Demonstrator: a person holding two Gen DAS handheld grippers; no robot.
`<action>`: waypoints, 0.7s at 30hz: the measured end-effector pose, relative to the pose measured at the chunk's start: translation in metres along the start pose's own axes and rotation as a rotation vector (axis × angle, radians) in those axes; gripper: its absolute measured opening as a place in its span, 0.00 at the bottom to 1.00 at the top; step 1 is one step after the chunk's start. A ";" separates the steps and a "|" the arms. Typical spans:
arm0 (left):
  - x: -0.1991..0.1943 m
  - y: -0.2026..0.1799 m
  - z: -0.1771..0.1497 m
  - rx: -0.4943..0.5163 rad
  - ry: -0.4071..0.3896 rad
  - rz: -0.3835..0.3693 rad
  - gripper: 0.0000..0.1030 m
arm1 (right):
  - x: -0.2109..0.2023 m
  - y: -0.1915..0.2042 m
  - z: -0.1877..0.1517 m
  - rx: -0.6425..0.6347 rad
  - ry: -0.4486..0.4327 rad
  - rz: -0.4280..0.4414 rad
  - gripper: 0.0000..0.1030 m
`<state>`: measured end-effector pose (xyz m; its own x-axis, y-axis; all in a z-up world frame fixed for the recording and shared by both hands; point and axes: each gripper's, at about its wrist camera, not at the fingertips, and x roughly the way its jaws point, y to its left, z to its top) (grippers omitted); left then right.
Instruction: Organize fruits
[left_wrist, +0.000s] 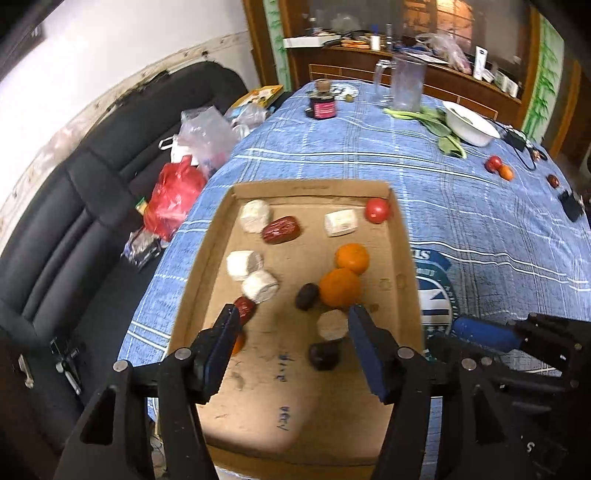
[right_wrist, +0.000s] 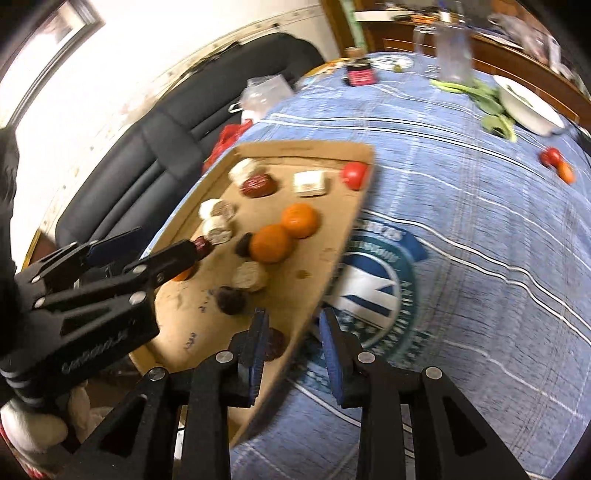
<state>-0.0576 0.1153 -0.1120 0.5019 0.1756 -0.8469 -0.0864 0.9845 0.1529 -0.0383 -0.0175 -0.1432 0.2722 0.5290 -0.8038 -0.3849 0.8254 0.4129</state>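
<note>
A shallow cardboard tray (left_wrist: 295, 417) lies on the blue checked tablecloth (left_wrist: 461, 206). It holds two oranges (left_wrist: 340, 288), a red tomato (left_wrist: 377, 210), red dates (left_wrist: 280, 229), dark fruits (left_wrist: 325, 355) and several white rolls (left_wrist: 255, 216). My left gripper (left_wrist: 293, 317) is open and empty, low over the tray's near half. My right gripper (right_wrist: 293, 325) is open and straddles the tray's right wall (right_wrist: 332, 273). A tomato and small orange (left_wrist: 499, 167) lie on the cloth at the far right, with a dark red fruit (left_wrist: 553, 180) nearby.
A white bowl (left_wrist: 469, 123), green leaves (left_wrist: 436, 125), a clear jug (left_wrist: 406, 83) and a dark jar (left_wrist: 322, 105) stand at the table's far end. A black sofa (left_wrist: 92, 192) with plastic bags (left_wrist: 173, 195) runs along the left. A wooden cabinet (left_wrist: 443, 70) is behind.
</note>
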 end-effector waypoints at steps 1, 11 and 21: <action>-0.001 -0.005 0.001 0.009 -0.003 0.001 0.60 | -0.002 -0.003 -0.001 0.006 -0.003 -0.003 0.31; -0.015 -0.047 0.007 0.060 -0.050 -0.007 0.63 | -0.036 -0.036 -0.010 0.048 -0.049 -0.046 0.36; -0.034 -0.077 0.007 0.082 -0.114 0.002 0.63 | -0.059 -0.060 -0.018 0.085 -0.077 -0.075 0.37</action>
<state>-0.0621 0.0333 -0.0918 0.5971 0.1716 -0.7836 -0.0196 0.9797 0.1996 -0.0471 -0.1018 -0.1287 0.3655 0.4763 -0.7997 -0.2859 0.8751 0.3905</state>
